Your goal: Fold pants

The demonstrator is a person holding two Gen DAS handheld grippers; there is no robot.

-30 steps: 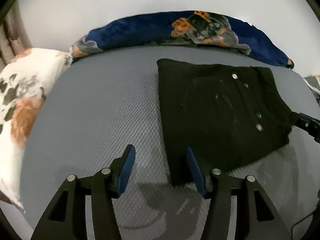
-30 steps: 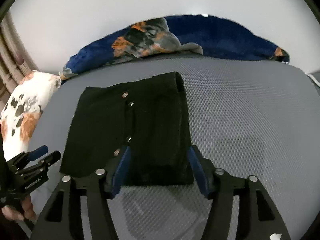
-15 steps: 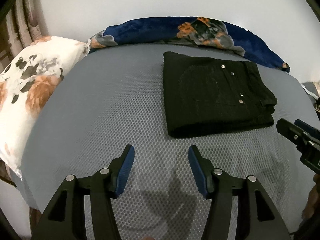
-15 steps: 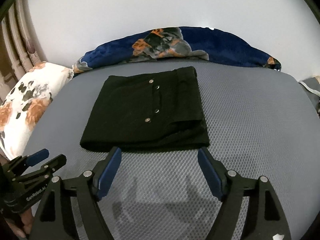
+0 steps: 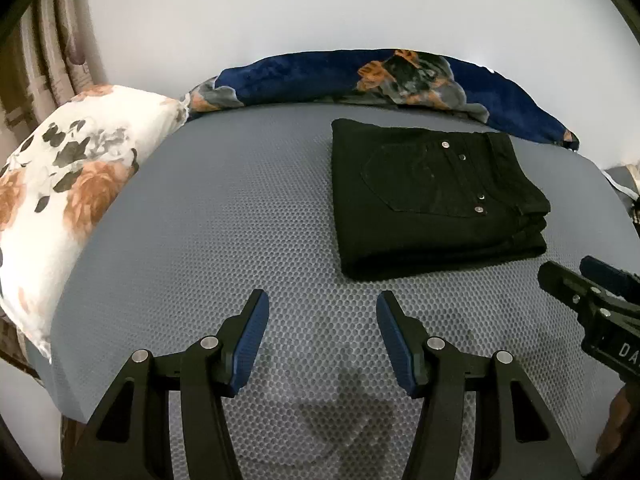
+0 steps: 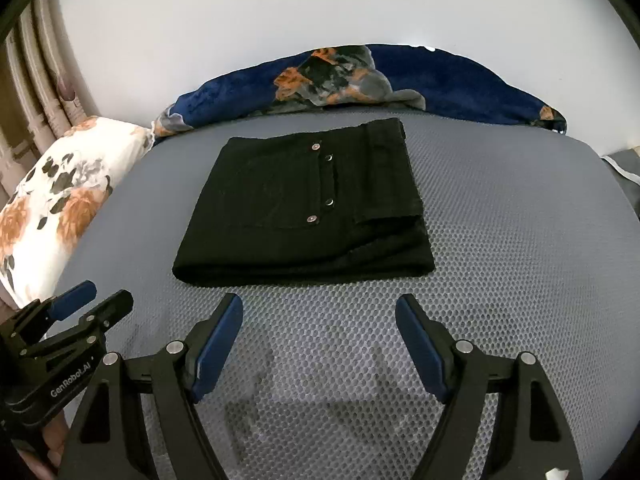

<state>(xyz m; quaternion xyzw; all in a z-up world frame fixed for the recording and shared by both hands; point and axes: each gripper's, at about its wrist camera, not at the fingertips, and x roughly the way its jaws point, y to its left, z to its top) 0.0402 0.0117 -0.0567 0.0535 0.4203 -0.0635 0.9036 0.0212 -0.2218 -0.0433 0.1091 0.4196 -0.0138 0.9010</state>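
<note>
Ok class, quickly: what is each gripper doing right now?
Left gripper: open, holding nothing.
Right gripper: open, jaws just widened, nothing between them; the folded pants lie apart.

Floral pillow [image 5: 60,200], blue blanket [image 5: 400,80], grey mattress [image 5: 220,220]

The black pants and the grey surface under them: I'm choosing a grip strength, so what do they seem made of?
The black pants look like matte denim or heavy cotton twill: stiff stacked folds, stitched pocket outline, small shiny metal rivets. The grey surface looks like a woven mesh cover, judging by its even honeycomb of small holes; what lies beneath cannot be told.
</note>
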